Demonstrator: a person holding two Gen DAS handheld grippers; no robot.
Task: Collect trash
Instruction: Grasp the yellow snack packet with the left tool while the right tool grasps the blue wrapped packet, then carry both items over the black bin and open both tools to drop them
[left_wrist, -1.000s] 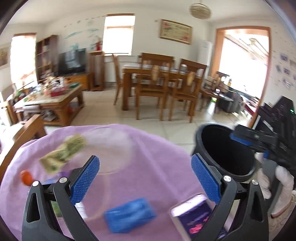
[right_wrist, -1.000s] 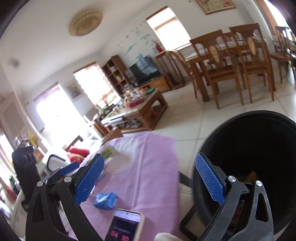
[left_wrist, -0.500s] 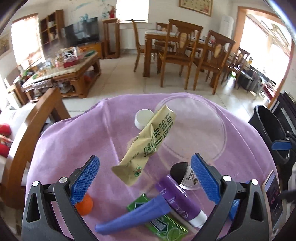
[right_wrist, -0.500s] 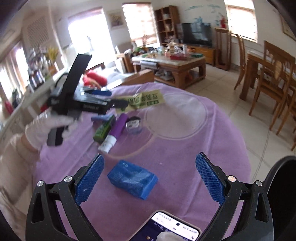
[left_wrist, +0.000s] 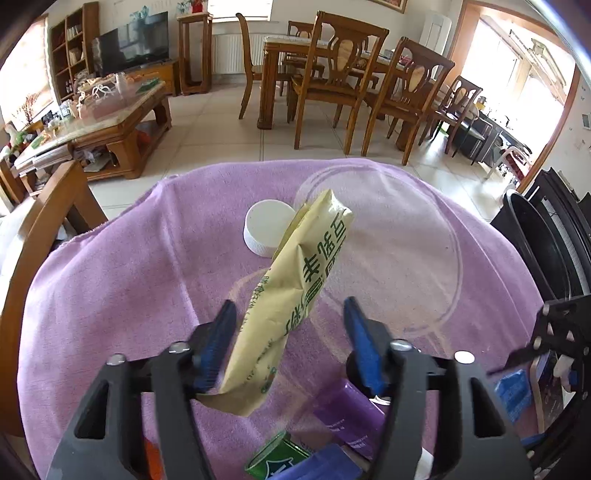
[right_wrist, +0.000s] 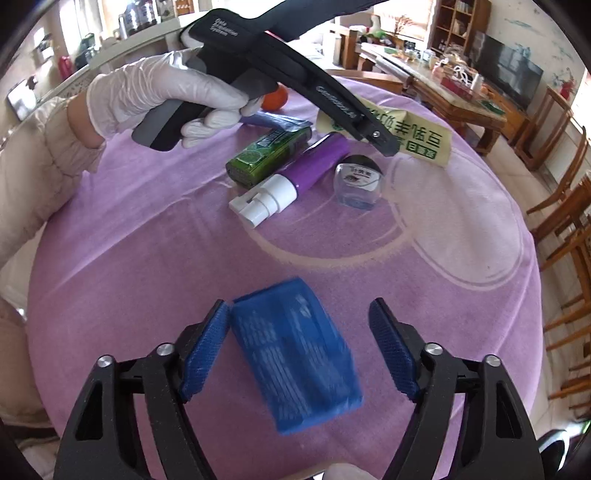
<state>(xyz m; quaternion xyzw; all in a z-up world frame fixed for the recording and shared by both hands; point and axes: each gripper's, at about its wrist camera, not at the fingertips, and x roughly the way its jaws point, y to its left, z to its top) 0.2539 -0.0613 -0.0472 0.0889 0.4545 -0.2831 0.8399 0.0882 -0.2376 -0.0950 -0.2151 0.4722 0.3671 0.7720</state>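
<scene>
A yellow snack wrapper with green print lies on the purple cloth between the fingers of my left gripper; the jaws stand partly closed around it with a gap on the right side. It also shows in the right wrist view. My right gripper is open over a blue packet; its left pad touches the packet. A black trash bin stands at the table's right edge.
A white cap, a purple spray bottle, a green gum box, a small clear jar, a blue pouch and an orange ball lie on the cloth. A phone lies at right. Chairs surround.
My left gripper has moved in over the yellow wrapper and narrowed around it. My right gripper has come down over the blue packet and narrowed.
</scene>
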